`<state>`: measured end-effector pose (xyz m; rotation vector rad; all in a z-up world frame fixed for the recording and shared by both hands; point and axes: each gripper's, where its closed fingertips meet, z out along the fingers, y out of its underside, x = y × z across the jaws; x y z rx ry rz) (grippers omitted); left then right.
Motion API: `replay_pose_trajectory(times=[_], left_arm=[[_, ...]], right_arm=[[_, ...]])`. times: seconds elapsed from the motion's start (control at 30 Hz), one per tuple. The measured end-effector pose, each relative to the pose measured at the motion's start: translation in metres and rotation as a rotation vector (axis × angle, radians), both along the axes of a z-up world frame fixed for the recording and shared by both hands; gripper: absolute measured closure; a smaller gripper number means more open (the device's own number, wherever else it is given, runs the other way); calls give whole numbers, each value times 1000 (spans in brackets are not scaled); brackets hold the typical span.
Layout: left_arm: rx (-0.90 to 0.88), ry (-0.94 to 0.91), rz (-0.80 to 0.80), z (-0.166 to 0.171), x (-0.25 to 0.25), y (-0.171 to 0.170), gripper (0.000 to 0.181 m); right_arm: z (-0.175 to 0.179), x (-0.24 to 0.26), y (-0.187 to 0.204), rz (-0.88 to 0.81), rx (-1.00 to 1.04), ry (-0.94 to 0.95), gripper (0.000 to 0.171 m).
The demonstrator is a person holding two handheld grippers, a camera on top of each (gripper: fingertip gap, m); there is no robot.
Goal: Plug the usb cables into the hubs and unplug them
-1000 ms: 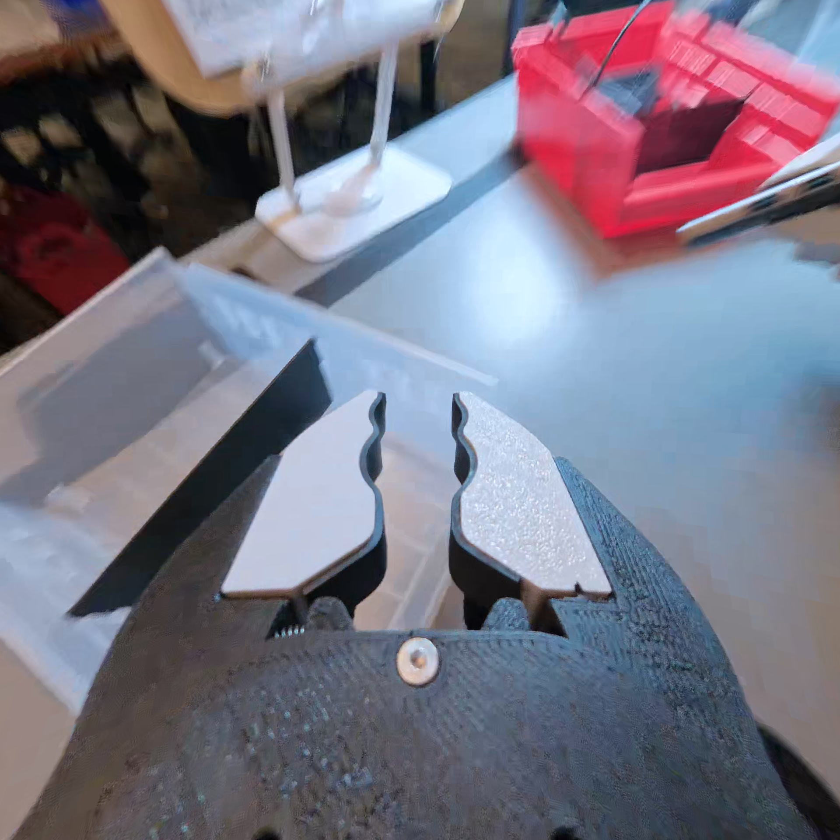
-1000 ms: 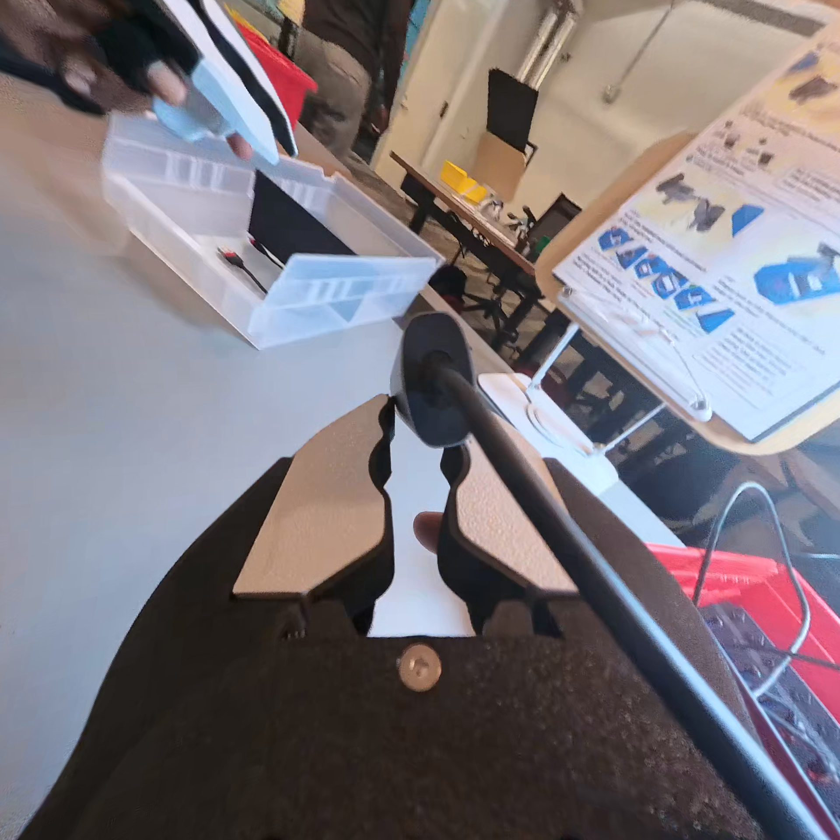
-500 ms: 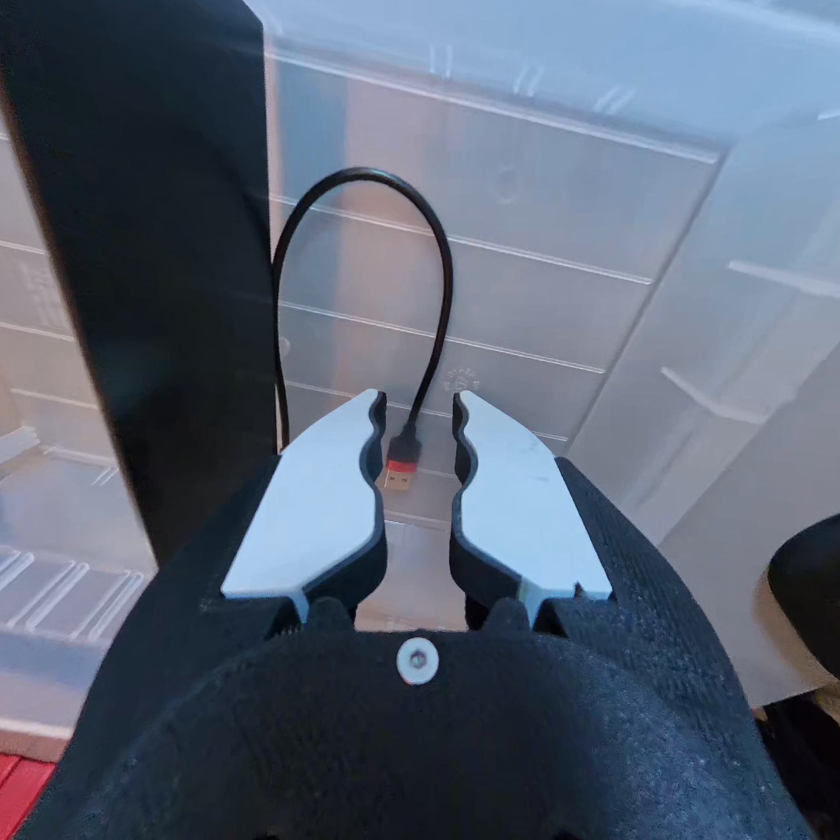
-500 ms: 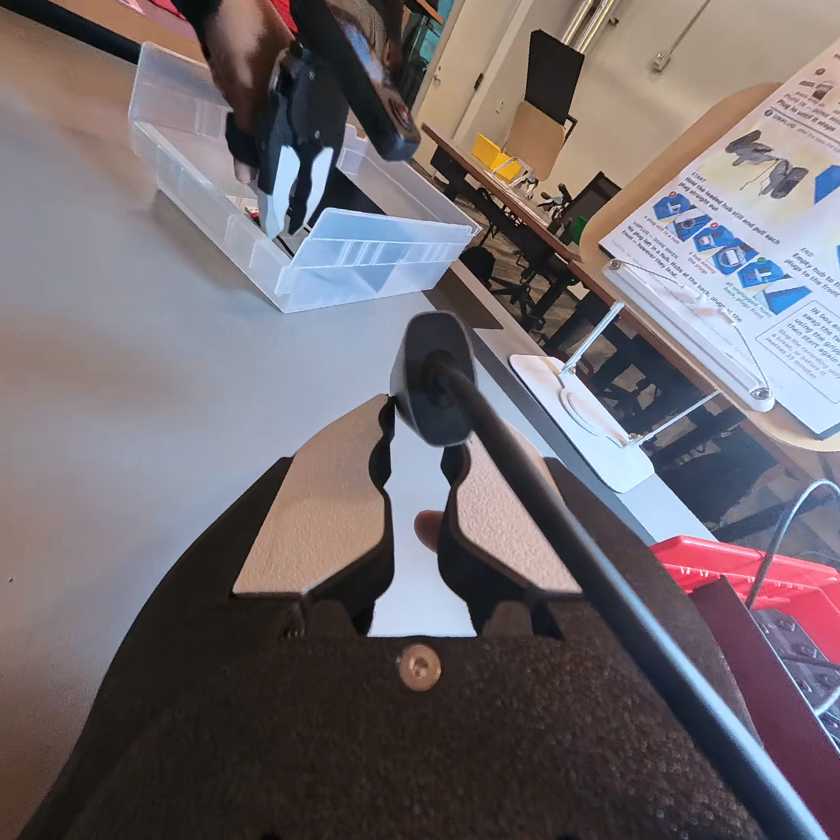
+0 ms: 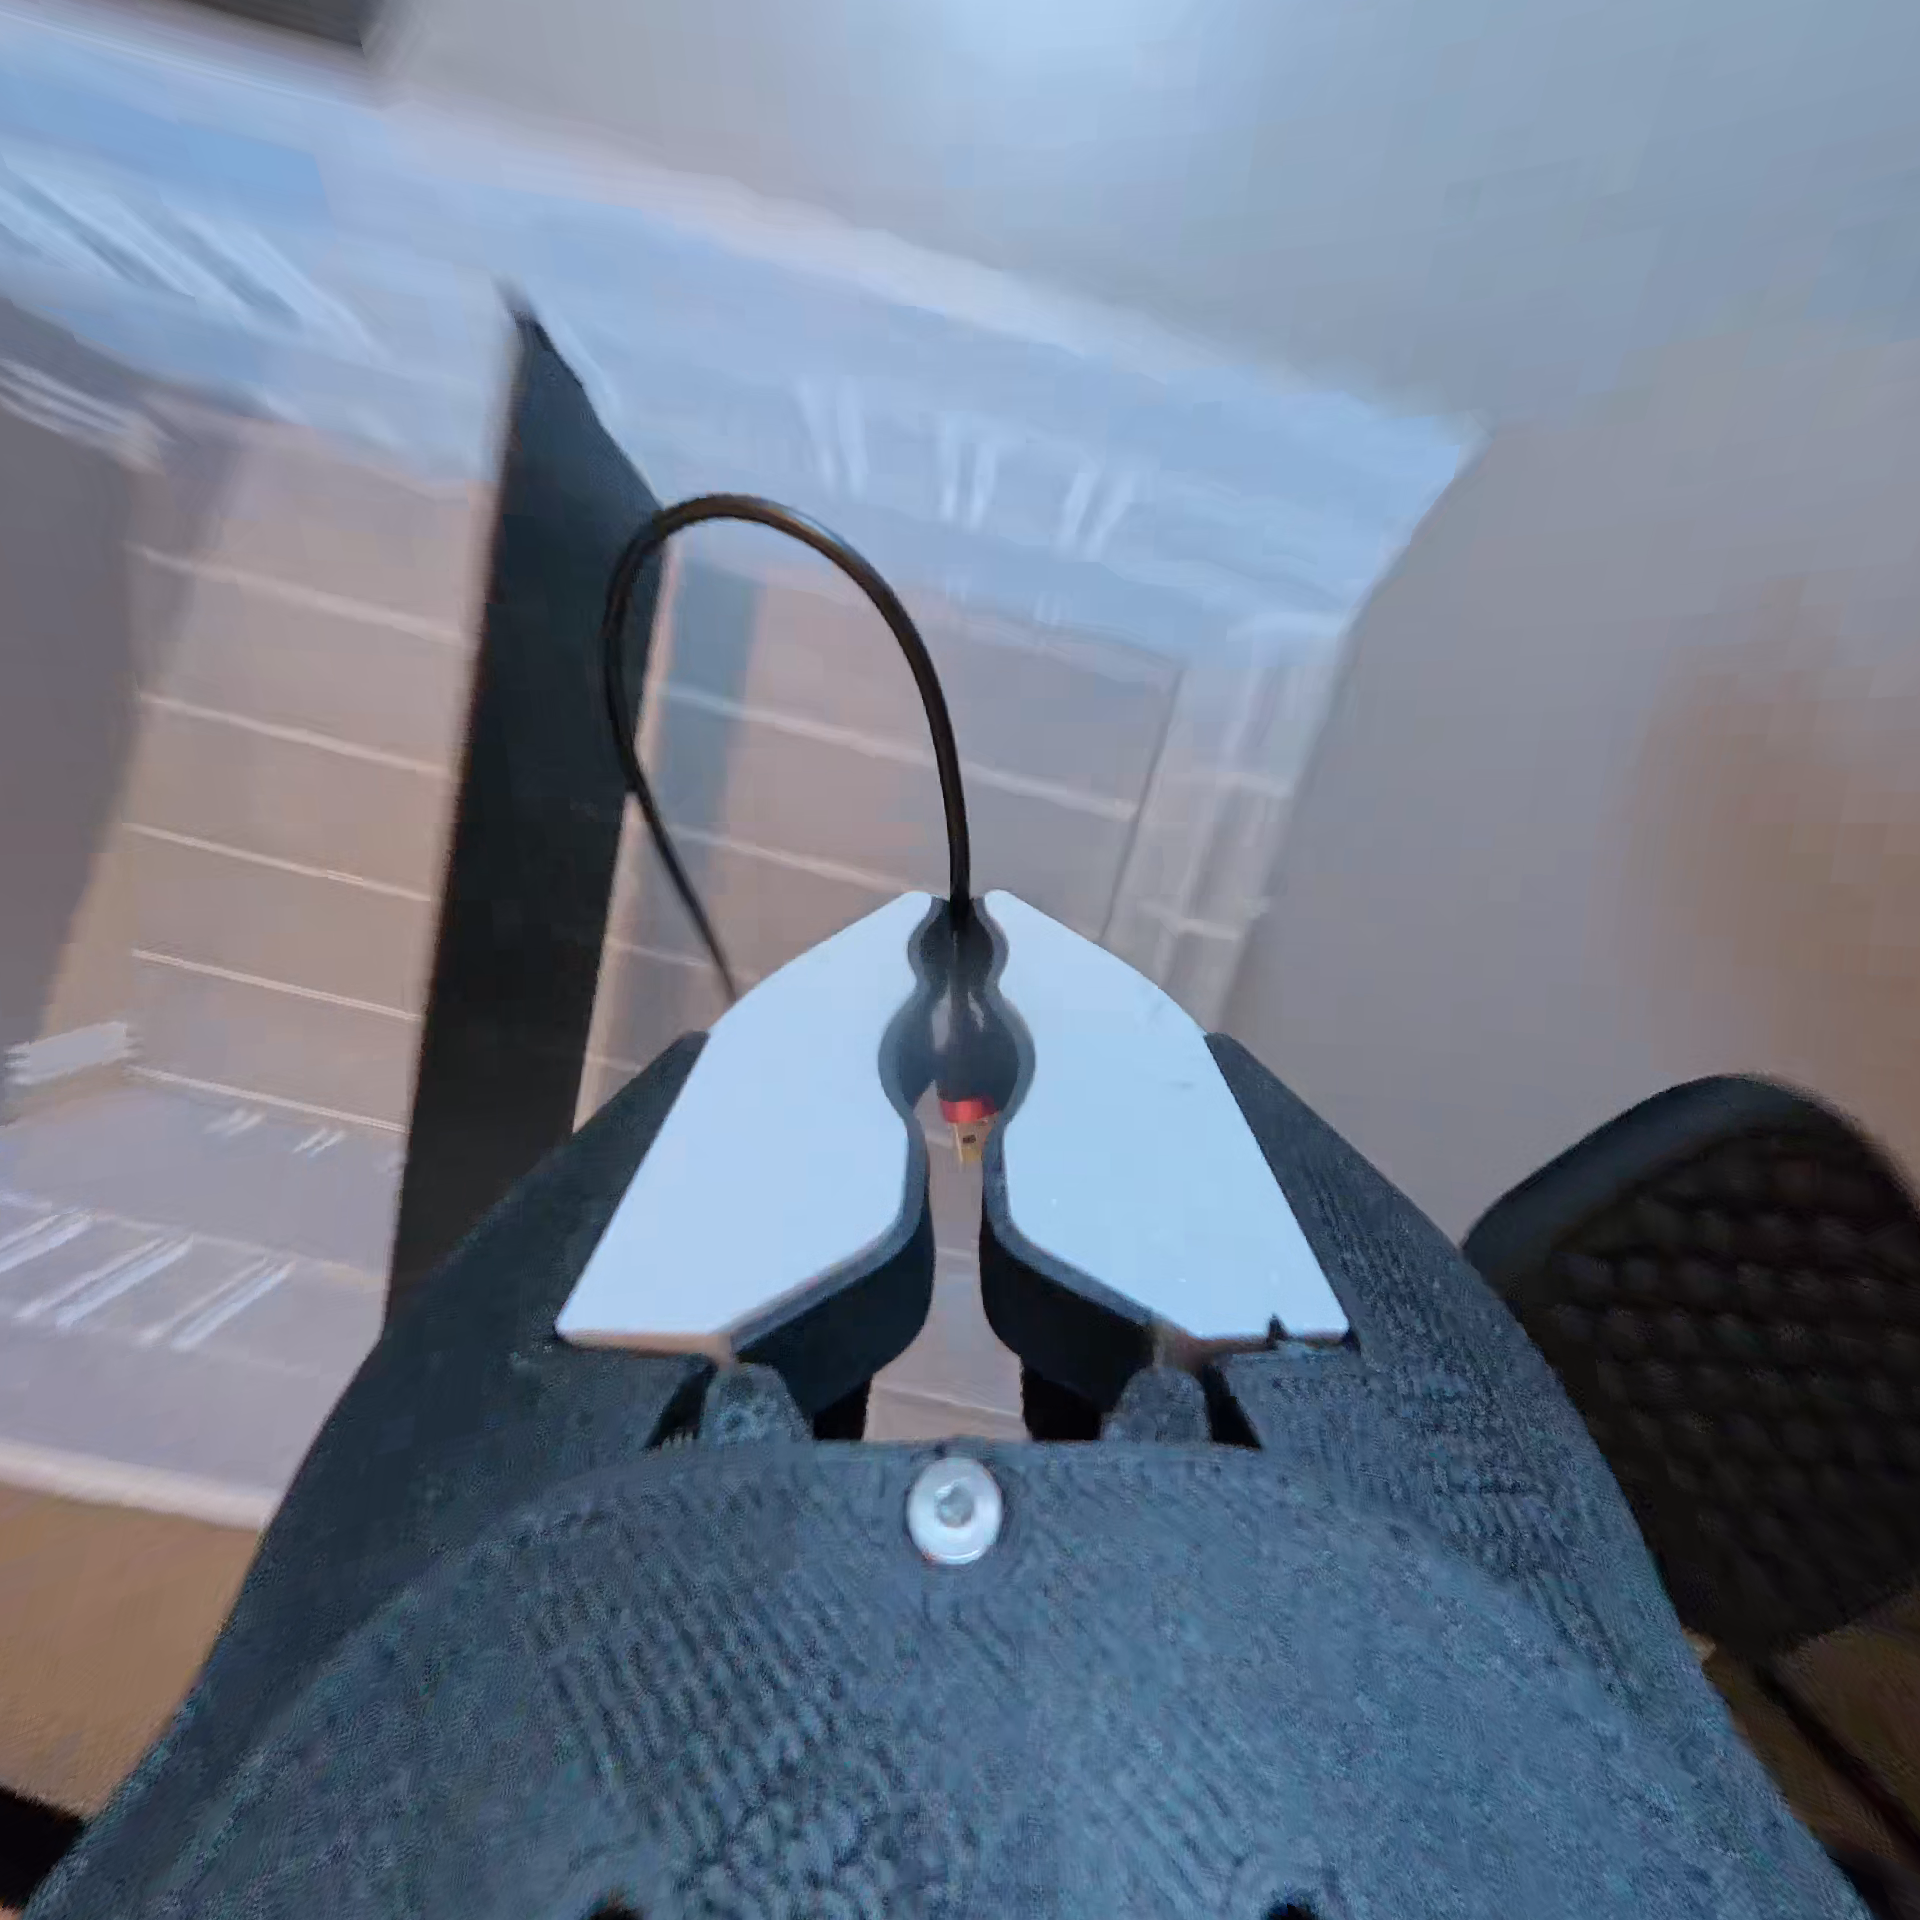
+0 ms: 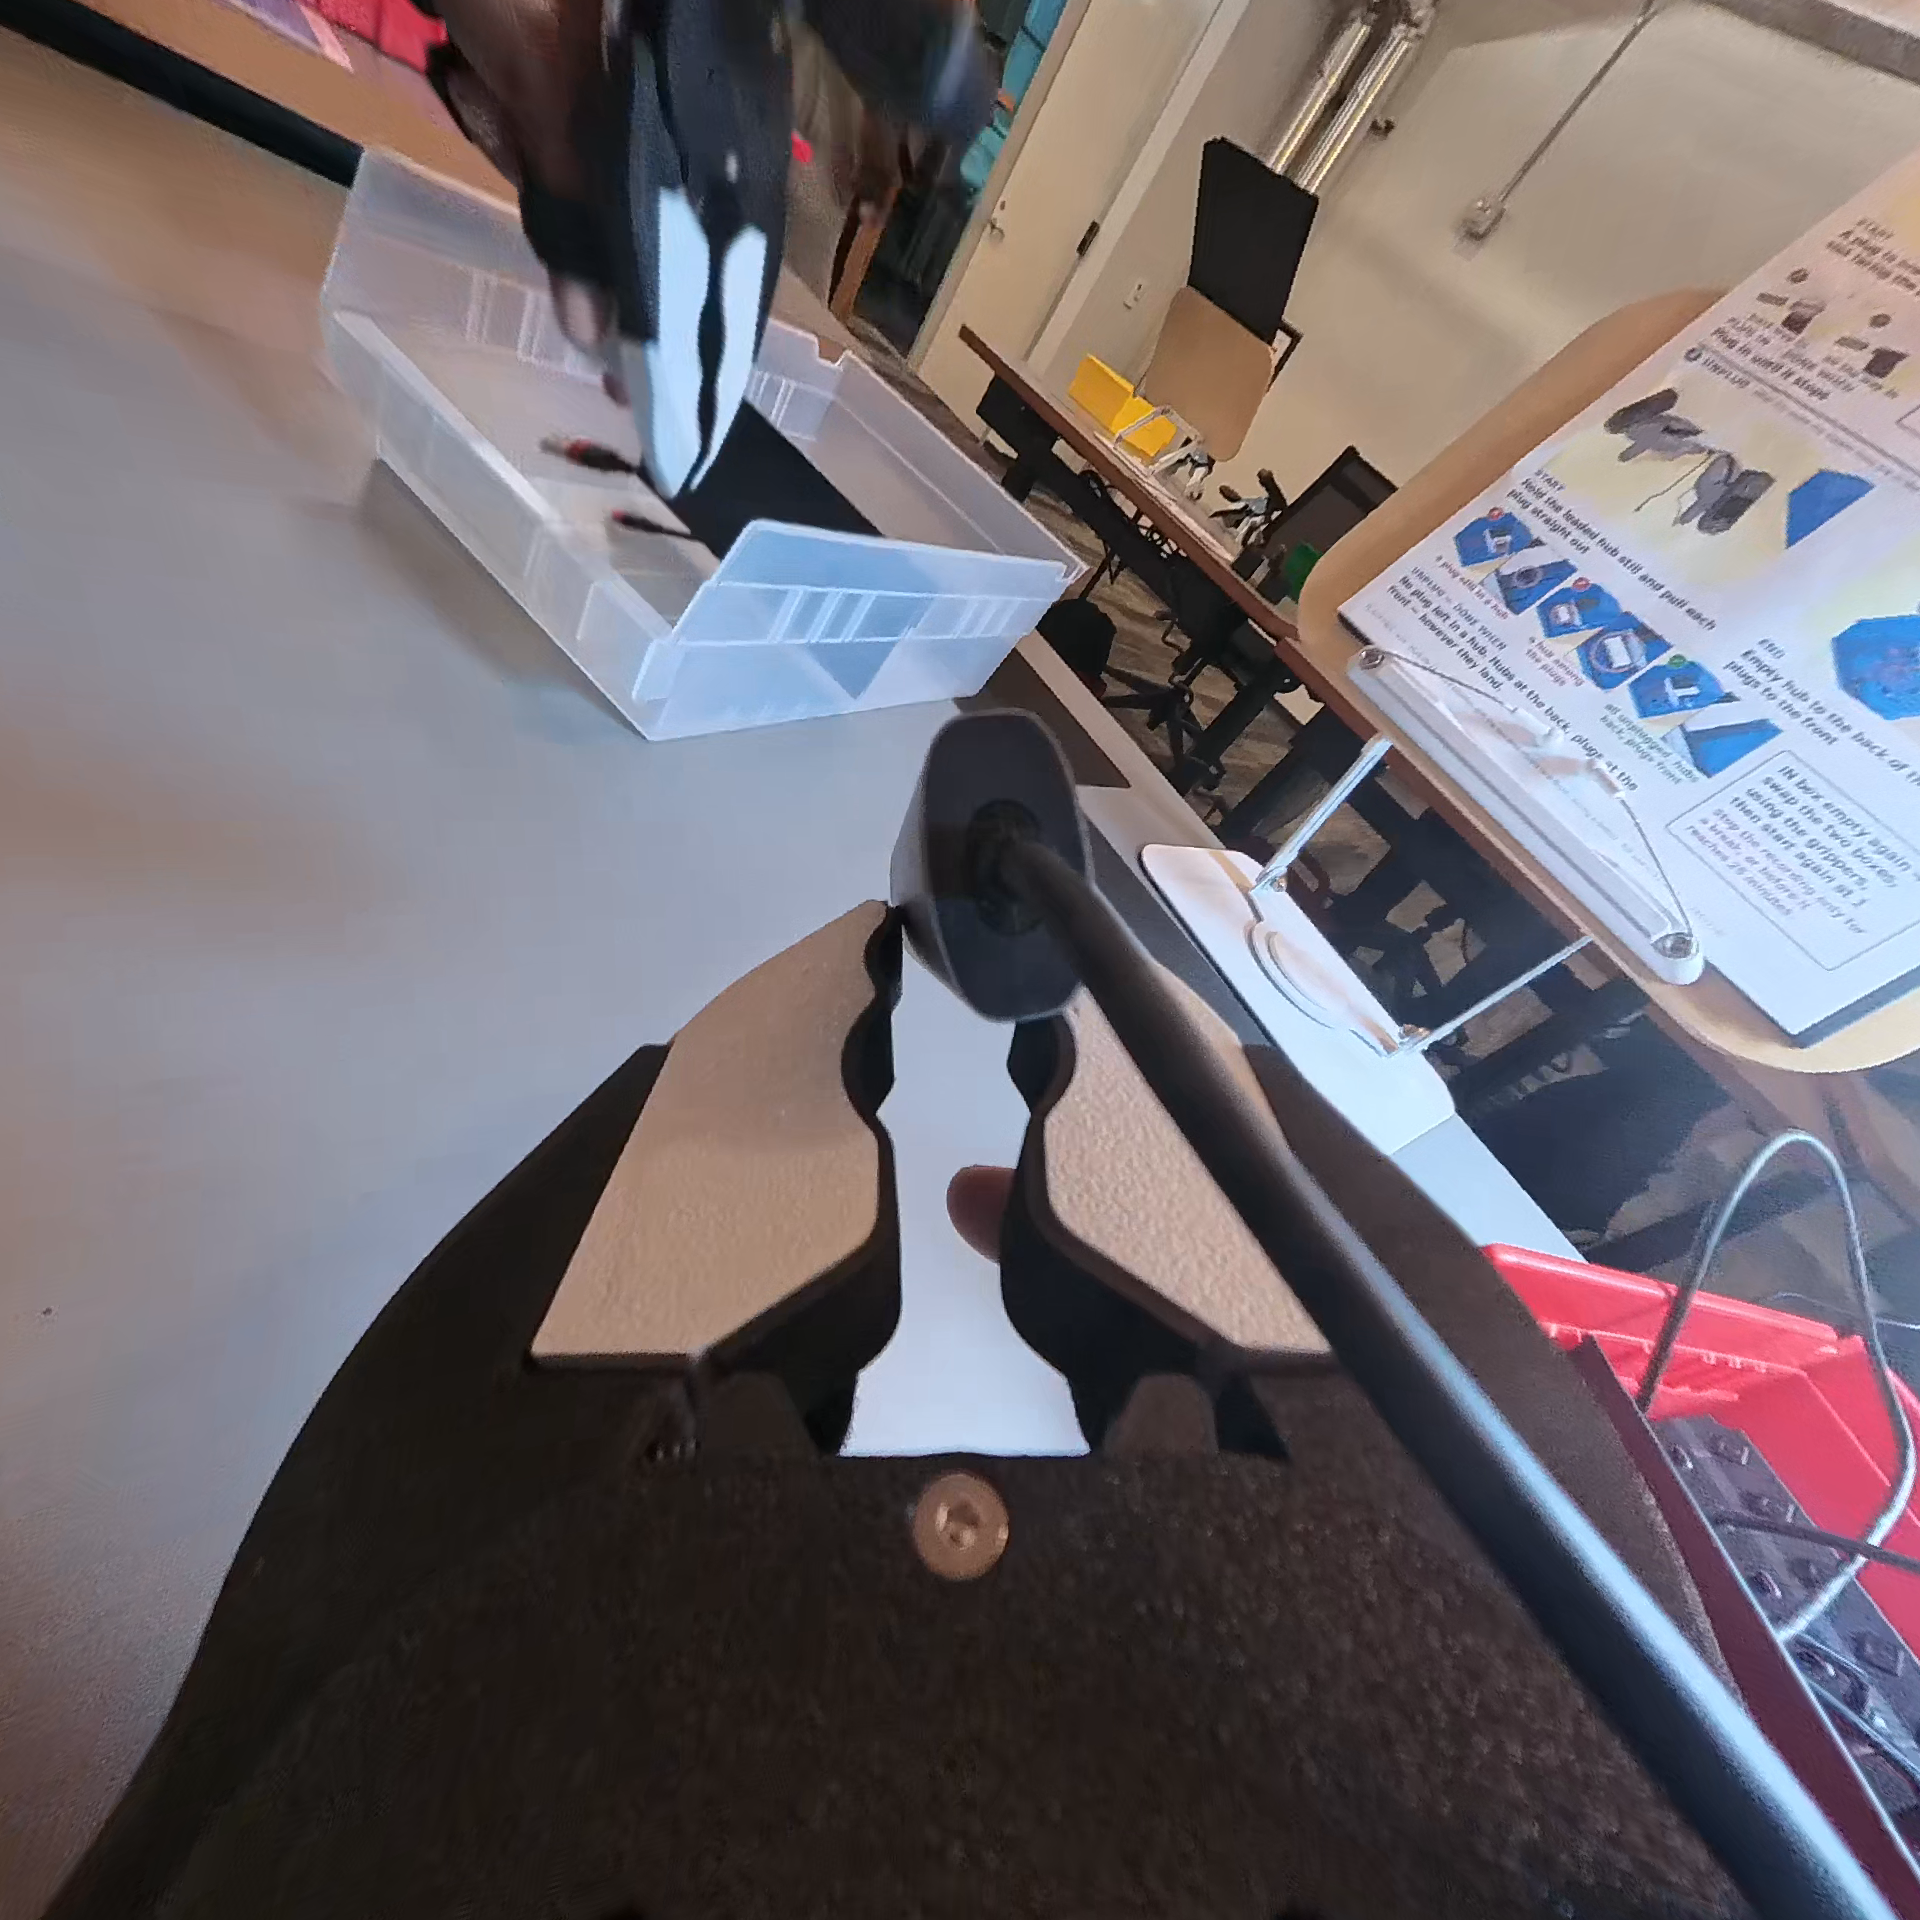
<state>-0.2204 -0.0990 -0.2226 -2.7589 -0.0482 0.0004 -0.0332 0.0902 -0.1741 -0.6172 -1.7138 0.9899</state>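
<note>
printed writing on instruction sheet (image 6: 1704,582)

Plastics mostly, from where I sit

My left gripper (image 5: 958,914) has a rough matt black printed shell and smooth pale finger plates; the USB cable (image 5: 831,566) looks glossy black; the storage box (image 6: 831,634) is clear smooth plastic; the table (image 6: 260,831) is matt grey.

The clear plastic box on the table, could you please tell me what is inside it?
Inside the clear box lie a black divider and red-tipped cables. The left gripper reaching in hides part of the floor.
</note>
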Motion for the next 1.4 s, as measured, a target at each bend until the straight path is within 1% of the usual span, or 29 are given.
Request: replay_pose_trajectory(times=[0.03, 0.1, 0.17, 0.23, 0.27, 0.37, 0.43, 0.47, 0.53, 0.6, 0.67, 0.7, 0.77, 0.83, 0.9, 1.03, 1.13, 1.2, 1.3, 1.4], left_arm=[[95, -7, 6, 25, 7, 7, 178], [289, -37, -8, 76, 27, 20, 178], [468, -87, -12, 119, 51, 33, 178], [627, -186, -23, 148, 81, 44, 178], [695, -257, -36, 156, 98, 49, 178], [865, -495, -37, 161, 144, 61, 178], [936, -652, 4, 144, 166, 70, 178], [946, -714, 41, 129, 173, 75, 178], [895, -777, 131, 86, 181, 86, 178], [796, -732, 204, 40, 180, 94, 178], [713, -692, 243, 10, 178, 100, 178], [689, -693, 228, 3, 180, 102, 175], [695, -663, 181, 4, 181, 109, 162], [691, -573, 110, 8, 176, 114, 161], [665, -427, 19, 11, 170, 116, 162], [491, -16, -184, 2, 154, 115, 160], [354, 197, -334, -11, 150, 118, 159], [292, 237, -423, -23, 156, 124, 158], [232, 199, -541, -42, 169, 138, 157], [159, 146, -613, -60, 171, 149, 154]], right_arm=[[2, 0, 0, 1, -12, 3, 153], [4, 0, 1, 1, -33, 5, 153], [7, 0, 2, -1, -51, 10, 153], [11, 1, 3, -6, -66, 20, 153], [13, 2, 4, -11, -70, 28, 153], [21, 4, 7, -25, -81, 52, 153], [25, 5, 11, -35, -89, 63, 153], [25, 5, 13, -41, -93, 65, 153], [24, 4, 17, -51, -101, 63, 153], [21, 3, 20, -56, -110, 52, 153], [17, 1, 22, -60, -116, 39, 153], [16, 0, 22, -61, -116, 34, 153], [14, -1, 23, -66, -109, 30, 153], [14, -1, 24, -69, -106, 33, 153], [14, -1, 25, -71, -110, 35, 153], [13, -1, 30, -83, -114, 32, 153], [13, -2, 33, -90, -117, 32, 153], [13, -2, 34, -95, -111, 35, 153], [12, -2, 38, -107, -94, 35, 153], [9, -3, 42, -121, -63, 34, 153]])
